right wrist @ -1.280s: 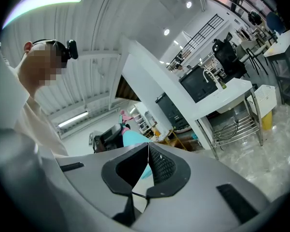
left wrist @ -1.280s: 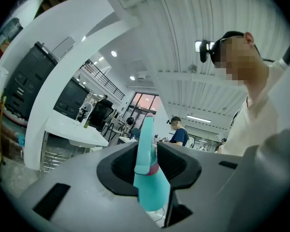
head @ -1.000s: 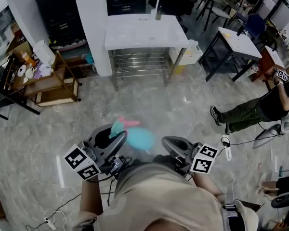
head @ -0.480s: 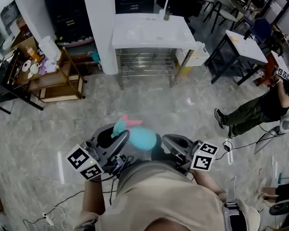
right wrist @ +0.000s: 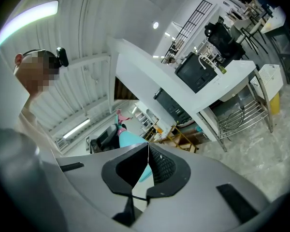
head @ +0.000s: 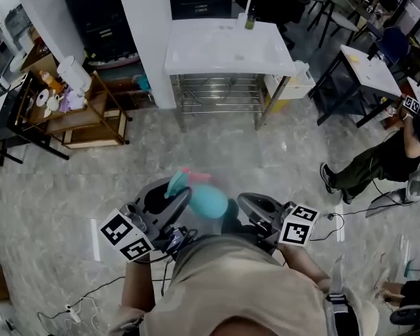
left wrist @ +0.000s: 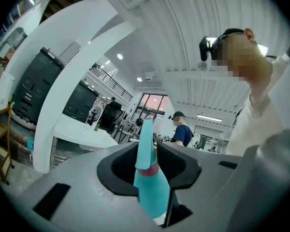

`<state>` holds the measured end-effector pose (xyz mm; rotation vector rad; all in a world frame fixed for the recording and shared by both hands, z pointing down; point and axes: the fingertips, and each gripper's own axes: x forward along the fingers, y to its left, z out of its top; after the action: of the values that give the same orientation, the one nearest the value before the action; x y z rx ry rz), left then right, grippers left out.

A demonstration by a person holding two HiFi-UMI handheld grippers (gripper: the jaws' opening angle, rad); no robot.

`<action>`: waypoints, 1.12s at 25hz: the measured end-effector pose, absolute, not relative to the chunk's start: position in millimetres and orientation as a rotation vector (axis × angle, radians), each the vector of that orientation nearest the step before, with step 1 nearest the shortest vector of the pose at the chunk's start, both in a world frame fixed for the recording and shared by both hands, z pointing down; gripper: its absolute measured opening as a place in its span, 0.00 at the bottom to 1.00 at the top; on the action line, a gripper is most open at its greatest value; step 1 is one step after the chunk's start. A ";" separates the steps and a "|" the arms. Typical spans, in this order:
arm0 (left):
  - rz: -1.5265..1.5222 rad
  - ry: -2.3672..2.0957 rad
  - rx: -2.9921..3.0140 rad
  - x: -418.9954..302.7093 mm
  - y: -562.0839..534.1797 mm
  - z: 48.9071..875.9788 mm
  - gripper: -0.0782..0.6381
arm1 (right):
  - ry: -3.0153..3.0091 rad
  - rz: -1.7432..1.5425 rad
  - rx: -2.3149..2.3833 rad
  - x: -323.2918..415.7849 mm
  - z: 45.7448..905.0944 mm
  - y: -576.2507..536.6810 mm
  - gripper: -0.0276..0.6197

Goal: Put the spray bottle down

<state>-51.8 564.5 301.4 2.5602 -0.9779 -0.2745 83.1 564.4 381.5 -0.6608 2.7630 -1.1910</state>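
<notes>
Spray bottle (left wrist: 152, 190) sits gripped in the left tongs (head: 169, 203), probably bound for the white counter (head: 210, 47) ahead. Right tongs (right wrist: 148, 170) are closed together, empty.

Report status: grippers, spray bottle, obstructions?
Left gripper shut on spray bottle, held in air. Right gripper shut, empty. Sink table ahead, floor between bare.
</notes>
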 end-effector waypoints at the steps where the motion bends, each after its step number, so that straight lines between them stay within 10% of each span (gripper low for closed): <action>1: -0.267 -0.981 2.562 -49.7 558.7 301.2 0.27 | 2.758 -1.197 -0.654 84.7 381.5 558.8 0.08; 28: -0.176 -1.086 2.504 30.9 400.0 294.8 0.27 | 2.728 -1.249 -0.559 166.6 380.0 403.4 0.08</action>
<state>30.9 400.0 294.8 2.5044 -1.0860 -0.1759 166.6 403.4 380.0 -0.5585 2.7283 -1.2491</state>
